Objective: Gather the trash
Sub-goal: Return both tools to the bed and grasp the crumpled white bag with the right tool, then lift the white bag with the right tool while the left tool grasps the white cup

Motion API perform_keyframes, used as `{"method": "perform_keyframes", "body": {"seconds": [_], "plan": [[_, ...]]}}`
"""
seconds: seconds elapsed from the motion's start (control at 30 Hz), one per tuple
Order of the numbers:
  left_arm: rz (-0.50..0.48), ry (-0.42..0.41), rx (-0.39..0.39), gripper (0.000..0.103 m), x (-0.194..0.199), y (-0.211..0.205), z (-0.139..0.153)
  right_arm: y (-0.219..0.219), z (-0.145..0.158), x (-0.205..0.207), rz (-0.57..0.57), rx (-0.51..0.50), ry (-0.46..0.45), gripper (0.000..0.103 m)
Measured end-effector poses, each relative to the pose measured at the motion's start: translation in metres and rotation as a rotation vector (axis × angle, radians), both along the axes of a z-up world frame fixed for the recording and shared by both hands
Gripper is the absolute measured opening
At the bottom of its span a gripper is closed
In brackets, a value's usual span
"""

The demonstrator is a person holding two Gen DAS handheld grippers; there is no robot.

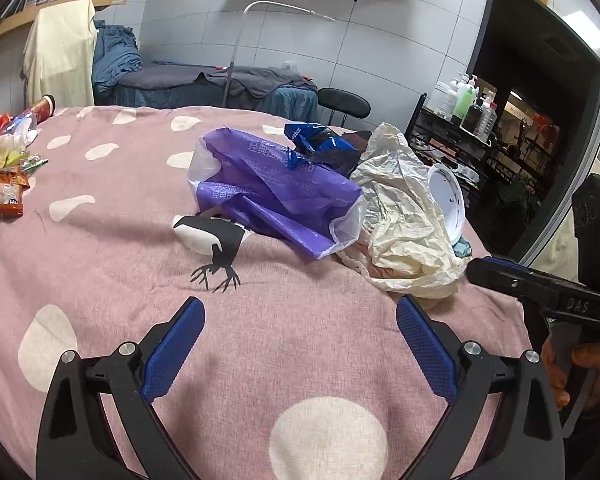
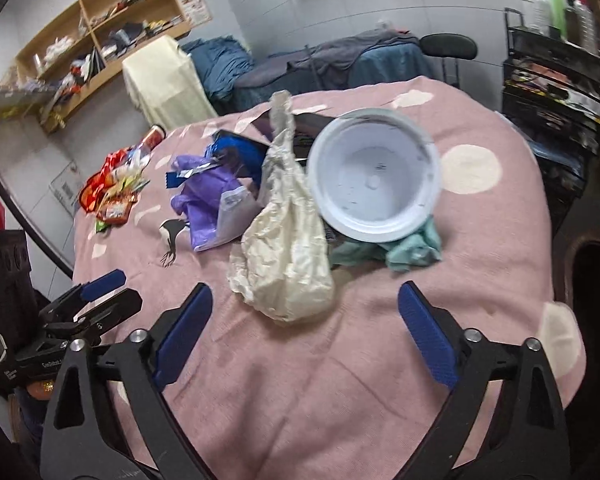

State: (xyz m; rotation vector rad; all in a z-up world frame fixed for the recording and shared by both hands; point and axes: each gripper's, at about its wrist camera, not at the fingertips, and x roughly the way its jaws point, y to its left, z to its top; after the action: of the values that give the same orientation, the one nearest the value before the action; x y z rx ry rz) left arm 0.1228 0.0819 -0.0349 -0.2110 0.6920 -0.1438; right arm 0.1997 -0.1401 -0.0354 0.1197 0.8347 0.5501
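Both hand-held grippers point(image 1: 300, 328) point(image 2: 305, 316) wide apart, empty

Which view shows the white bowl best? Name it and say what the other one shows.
The right wrist view: the white bowl tips toward the camera, so its whole rim and inside show. The left wrist view catches the white bowl edge-on, half hidden behind the crumpled cream bag.
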Motion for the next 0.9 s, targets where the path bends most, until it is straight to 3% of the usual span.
{"method": "perform_keyframes", "body": {"seconds": [0.17, 0.27, 0.33, 0.43, 0.77, 0.9], "plan": [[-0.008, 0.005, -0.027, 0.091, 0.009, 0.006, 0.001, 0.026, -0.009, 0.022, 0.043, -0.053, 0.048, 0.073], [-0.023, -0.003, -0.011, 0.090, 0.013, 0.003, 0.003, 0.035, -0.017, 0.030, 0.058, -0.065, 0.081, 0.057], [-0.030, -0.004, -0.007, 0.087, 0.017, 0.002, 0.005, 0.038, -0.019, 0.031, 0.067, -0.064, 0.081, 0.040], [-0.038, -0.008, -0.001, 0.083, 0.022, 0.001, 0.008, 0.040, -0.019, 0.027, 0.088, -0.052, 0.071, 0.028], [-0.087, -0.012, -0.011, 0.073, 0.035, -0.013, 0.016, 0.016, 0.013, -0.009, 0.058, 0.004, -0.075, 0.022], [-0.125, -0.019, 0.033, 0.073, 0.037, -0.033, 0.016, -0.014, 0.027, -0.021, 0.011, 0.051, -0.105, 0.022]]}}
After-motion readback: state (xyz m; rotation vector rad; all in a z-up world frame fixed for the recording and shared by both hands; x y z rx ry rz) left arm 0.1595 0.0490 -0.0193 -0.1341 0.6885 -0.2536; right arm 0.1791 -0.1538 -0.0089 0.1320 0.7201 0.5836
